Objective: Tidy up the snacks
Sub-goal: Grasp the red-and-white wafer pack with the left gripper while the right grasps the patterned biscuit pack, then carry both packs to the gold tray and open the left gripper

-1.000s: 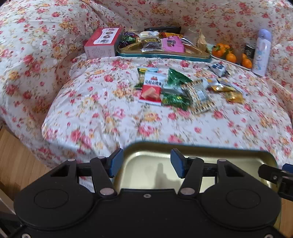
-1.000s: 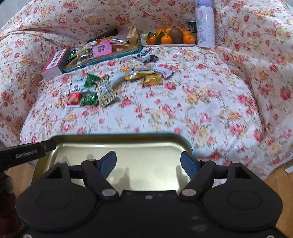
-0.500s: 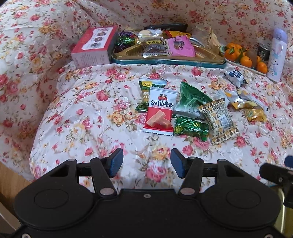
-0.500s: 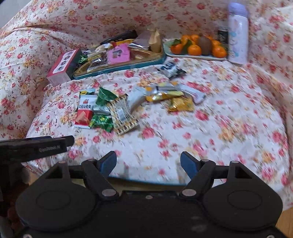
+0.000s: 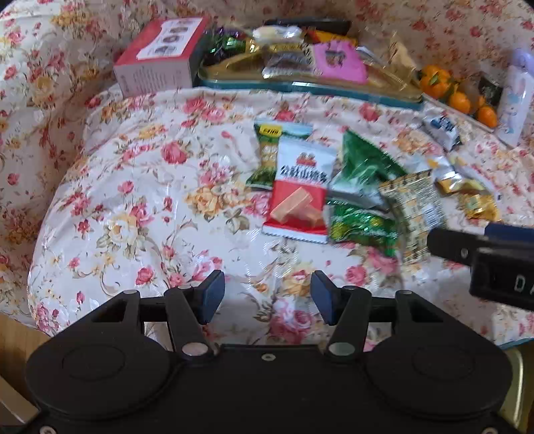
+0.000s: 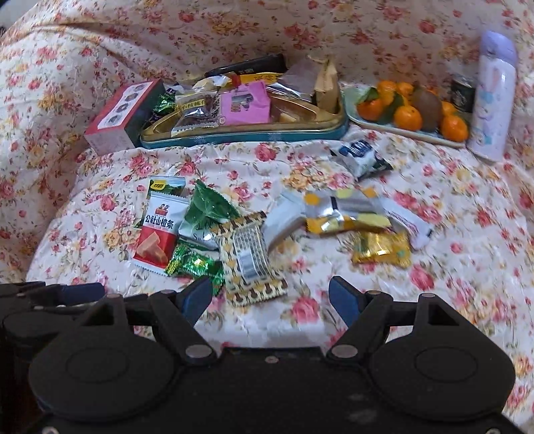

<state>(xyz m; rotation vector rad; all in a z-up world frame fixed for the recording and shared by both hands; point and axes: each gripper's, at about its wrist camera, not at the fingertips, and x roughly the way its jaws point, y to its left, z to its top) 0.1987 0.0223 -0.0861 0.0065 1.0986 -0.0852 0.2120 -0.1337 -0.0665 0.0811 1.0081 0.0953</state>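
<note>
Snack packets (image 6: pixel 233 240) lie scattered on the flowered cloth (image 6: pixel 467 267).
Both claws, left gripper (image 5: pixel 267 298) and right gripper (image 6: pixel 270 298), hang above them, spread wide, holding nothing.

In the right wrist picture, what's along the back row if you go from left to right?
Red cardboard box → teal-rimmed gold tin tray of snacks → pale plate of oranges → white and lilac plastic bottle.

floral-covered sofa (image 6: pixel 383 30); wooden floor (image 5: pixel 13 337)
</note>
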